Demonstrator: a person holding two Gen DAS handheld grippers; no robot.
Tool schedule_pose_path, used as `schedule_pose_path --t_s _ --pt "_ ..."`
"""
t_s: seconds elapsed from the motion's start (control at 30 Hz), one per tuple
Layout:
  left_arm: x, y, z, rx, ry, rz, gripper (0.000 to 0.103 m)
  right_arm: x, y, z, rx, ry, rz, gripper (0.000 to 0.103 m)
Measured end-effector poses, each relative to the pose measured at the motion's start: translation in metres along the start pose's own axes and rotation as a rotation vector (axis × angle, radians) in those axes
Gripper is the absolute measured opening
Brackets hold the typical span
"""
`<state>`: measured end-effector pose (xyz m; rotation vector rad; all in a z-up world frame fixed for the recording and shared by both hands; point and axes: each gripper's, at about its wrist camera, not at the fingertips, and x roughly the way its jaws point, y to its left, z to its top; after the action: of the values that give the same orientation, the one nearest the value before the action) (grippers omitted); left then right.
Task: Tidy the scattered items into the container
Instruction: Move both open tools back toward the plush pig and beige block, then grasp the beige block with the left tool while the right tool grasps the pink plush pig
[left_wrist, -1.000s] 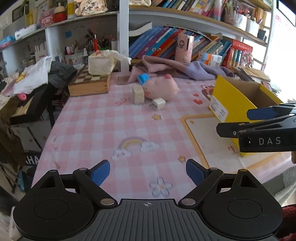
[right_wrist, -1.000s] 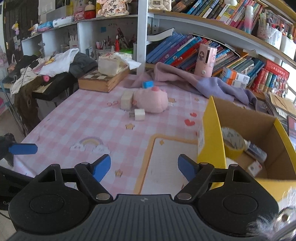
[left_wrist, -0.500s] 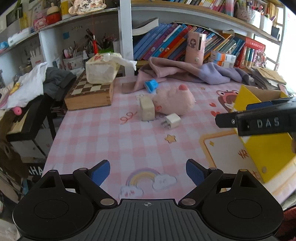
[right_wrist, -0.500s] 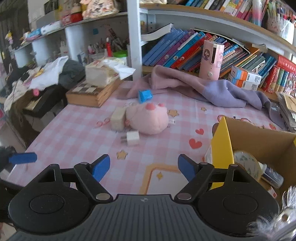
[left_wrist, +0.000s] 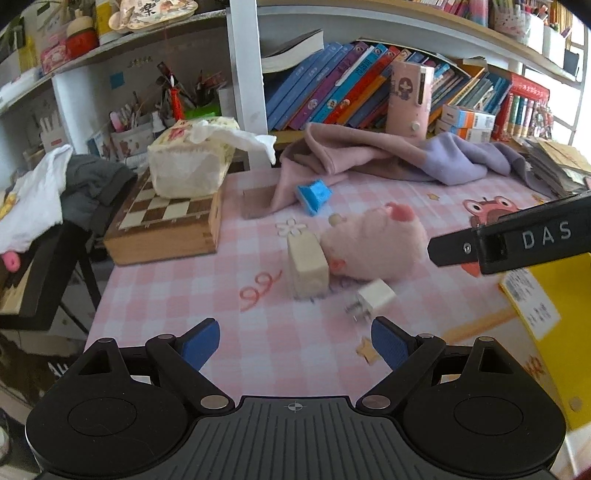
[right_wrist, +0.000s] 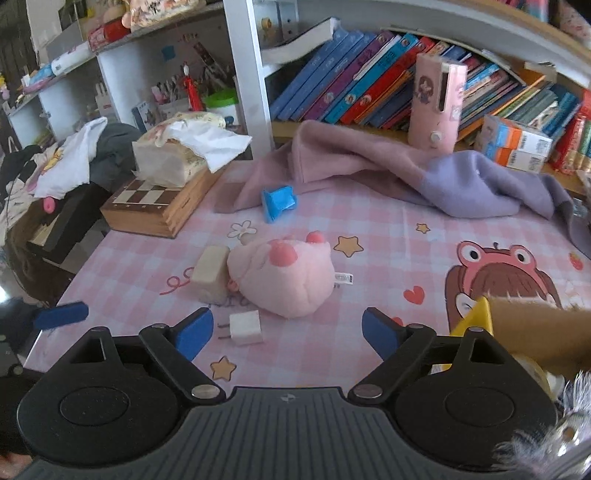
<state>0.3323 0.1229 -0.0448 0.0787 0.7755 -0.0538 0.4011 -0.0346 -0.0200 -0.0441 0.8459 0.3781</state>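
Pink gingham covers the table (right_wrist: 369, 221), where a pink plush toy (right_wrist: 284, 284), a cream block (right_wrist: 210, 275), a white charger plug (right_wrist: 245, 327) and a blue cap (right_wrist: 277, 202) are scattered. The yellow cardboard box (left_wrist: 554, 291) is seen at the right edge. The left hand-held gripper (left_wrist: 293, 343) is held wide open and empty; the right hand-held gripper (right_wrist: 286, 332) is opening, with nothing gripped.

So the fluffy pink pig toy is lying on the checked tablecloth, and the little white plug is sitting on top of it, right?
Not quite. The little white plug lies on the checked tablecloth just in front of the fluffy pink pig toy, not on top of it. The right wrist view shows this.
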Motion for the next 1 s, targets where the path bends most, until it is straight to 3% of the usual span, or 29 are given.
schedule_pose_path --t_s 0.23,0.43,0.67,0.8,1.0 --pt "0.028 0.007 0.021 0.031 -0.01 -0.016 0.091 0.041 -0.007 0.018 0.05 0.025 -0.033 0.089" --pt "0.055 0.006 0.031 0.04 -0.007 -0.044 0.091 0.068 -0.023 0.022 0.167 0.065 -0.023 0.089" --pt "0.09 0.002 0.035 0.04 0.02 -0.071 0.088 0.091 -0.025 0.027 0.202 0.07 0.001 0.089" --pt "0.103 0.005 0.035 0.025 0.04 -0.079 0.078 0.104 -0.03 0.027 0.259 0.095 0.039 0.089" --pt "0.116 0.007 0.032 0.007 0.069 -0.105 0.053 0.113 -0.035 0.028 0.325 0.08 0.083 0.087"
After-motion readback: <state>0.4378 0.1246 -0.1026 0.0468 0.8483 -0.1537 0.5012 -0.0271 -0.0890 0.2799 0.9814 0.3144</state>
